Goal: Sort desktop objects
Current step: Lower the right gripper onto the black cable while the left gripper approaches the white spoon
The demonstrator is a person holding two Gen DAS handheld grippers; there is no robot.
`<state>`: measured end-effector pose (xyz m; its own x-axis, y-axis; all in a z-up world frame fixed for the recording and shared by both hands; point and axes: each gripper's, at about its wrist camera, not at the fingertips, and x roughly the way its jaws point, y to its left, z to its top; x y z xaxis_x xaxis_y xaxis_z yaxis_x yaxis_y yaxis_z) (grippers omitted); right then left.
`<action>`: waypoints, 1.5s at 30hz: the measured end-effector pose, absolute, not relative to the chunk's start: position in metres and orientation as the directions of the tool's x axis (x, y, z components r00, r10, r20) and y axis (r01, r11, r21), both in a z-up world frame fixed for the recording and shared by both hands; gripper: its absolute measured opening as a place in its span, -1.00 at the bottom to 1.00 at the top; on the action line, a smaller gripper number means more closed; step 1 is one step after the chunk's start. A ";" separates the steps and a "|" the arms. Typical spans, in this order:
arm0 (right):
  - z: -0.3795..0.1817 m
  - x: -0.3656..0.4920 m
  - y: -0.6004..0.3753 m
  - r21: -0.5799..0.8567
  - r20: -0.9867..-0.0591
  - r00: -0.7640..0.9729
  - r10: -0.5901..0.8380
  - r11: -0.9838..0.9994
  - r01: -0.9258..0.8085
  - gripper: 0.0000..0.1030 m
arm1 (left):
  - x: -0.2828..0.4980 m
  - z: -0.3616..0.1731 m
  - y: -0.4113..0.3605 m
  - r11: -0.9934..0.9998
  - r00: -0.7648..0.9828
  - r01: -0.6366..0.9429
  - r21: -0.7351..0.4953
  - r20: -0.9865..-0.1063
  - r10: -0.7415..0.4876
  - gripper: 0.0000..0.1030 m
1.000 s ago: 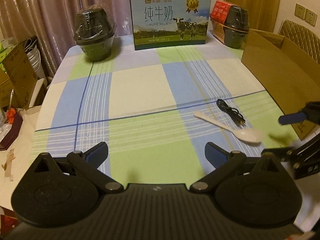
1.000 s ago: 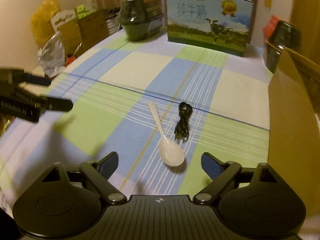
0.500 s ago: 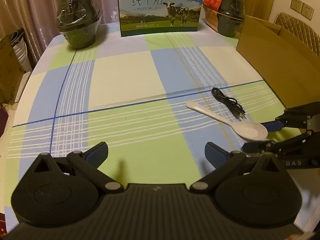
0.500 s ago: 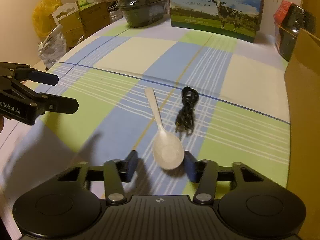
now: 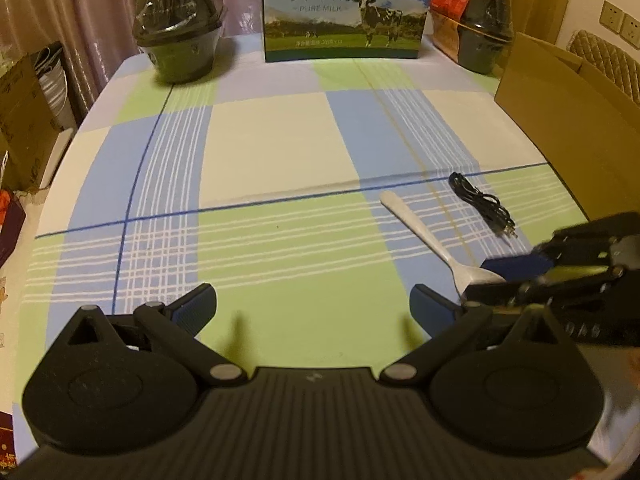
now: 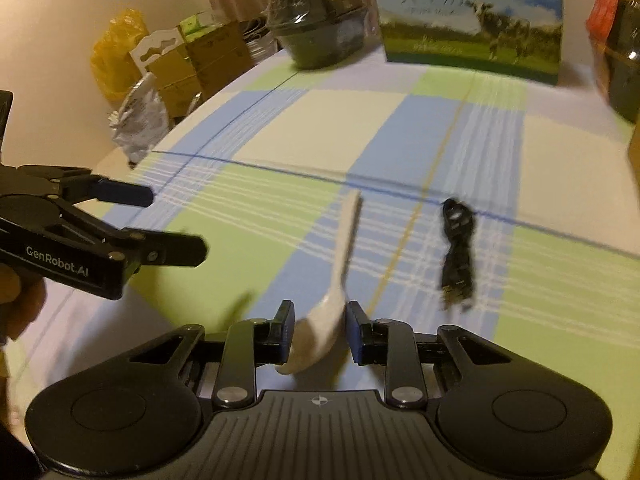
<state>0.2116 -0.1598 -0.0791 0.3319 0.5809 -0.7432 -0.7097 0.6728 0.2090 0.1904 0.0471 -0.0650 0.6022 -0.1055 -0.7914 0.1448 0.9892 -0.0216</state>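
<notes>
From the left wrist view, the left gripper point(image 5: 312, 304) hangs over the checked tablecloth point(image 5: 272, 140) of the table with its fingers spread wide and nothing between them. At about 11 o'clock stands a plastic-wrapped black bowl point(image 5: 180, 36), at 12 o'clock a pure milk carton point(image 5: 348, 12), and at 1 o'clock a second wrapped bowl set point(image 5: 476, 28); an open cardboard box point(image 5: 560, 128) runs along the edge at 2 o'clock. Nearer, at roughly 2 o'clock, lies the white spoon point(image 5: 424, 232), handle pointing away, with a coiled black cable point(image 5: 480, 204) just beside it toward 3 o'clock. The right gripper point(image 6: 318, 332) has its fingers drawn in on either side of the spoon's bowl end; the spoon appears tilted, though blur leaves it unclear whether the pads truly clamp it. The spoon looks stiff, light and smooth, probably ceramic or hard plastic, so it may slip or pivot in the grip and could chip if dropped. The curved bowl gives a poor seat; the neck where handle meets bowl seems the surer place to take hold.
</notes>
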 end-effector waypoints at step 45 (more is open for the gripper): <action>-0.068 0.229 -0.211 0.148 -0.771 0.453 0.447 0.818 -0.556 -0.75 | 0.198 -0.084 -0.045 0.953 0.498 0.303 -0.016 -0.850 -0.173 -0.70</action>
